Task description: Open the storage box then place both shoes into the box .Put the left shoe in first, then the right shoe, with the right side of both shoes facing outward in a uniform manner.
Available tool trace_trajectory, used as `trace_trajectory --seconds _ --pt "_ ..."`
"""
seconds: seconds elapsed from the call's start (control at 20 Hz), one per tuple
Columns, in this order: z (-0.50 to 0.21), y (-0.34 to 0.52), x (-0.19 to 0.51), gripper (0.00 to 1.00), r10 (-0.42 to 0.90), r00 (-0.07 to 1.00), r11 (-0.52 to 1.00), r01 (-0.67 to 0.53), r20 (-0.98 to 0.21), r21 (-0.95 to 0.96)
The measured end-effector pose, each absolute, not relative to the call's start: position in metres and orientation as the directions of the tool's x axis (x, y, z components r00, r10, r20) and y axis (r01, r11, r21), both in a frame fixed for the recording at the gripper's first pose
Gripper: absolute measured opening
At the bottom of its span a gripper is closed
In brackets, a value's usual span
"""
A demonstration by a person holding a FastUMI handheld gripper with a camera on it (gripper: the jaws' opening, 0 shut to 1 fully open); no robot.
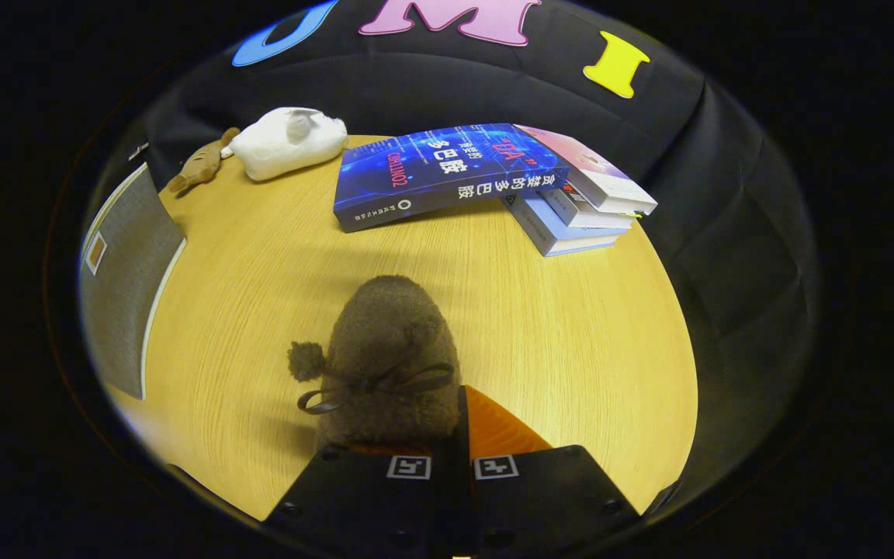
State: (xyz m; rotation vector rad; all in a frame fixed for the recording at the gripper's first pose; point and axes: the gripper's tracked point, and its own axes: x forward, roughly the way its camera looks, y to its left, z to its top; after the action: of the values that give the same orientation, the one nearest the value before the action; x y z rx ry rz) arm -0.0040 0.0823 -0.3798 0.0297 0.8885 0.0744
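Note:
A brown fuzzy shoe [389, 349] with a dark bow and a pom-pom points away from me over the wooden table [571, 334]. My gripper [459, 415] is shut, its fingers pressed close together on the near right edge of the shoe. Most of the shoe lies just ahead of the left finger [385, 450]. The right finger [505, 431] shows bare beside it. A grey fabric storage box [125, 272] with a pale rim stands at the table's left side, well left of the fingers. I cannot tell whether it is open.
A stack of books [571, 202] lies at the far right of the table, with a blue book [439, 175] leaning on it. A white plush toy [288, 142] and a small brown plush toy [200, 164] rest at the far left corner.

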Motion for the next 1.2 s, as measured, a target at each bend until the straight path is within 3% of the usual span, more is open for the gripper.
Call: trace_trajectory --seconds 0.2,0.65,0.9,1.2 --pt "-0.344 0.088 -0.015 0.06 0.117 0.646 0.99 -0.017 -0.754 0.139" --pt "-0.2 0.161 -0.025 0.06 0.28 0.717 0.949 -0.108 -0.638 0.296" --pt "-0.12 0.233 -0.024 0.06 0.352 0.744 0.923 -0.176 -0.568 0.342" --pt "-0.084 0.343 -0.021 0.06 0.429 0.706 0.89 -0.223 -0.563 0.398"
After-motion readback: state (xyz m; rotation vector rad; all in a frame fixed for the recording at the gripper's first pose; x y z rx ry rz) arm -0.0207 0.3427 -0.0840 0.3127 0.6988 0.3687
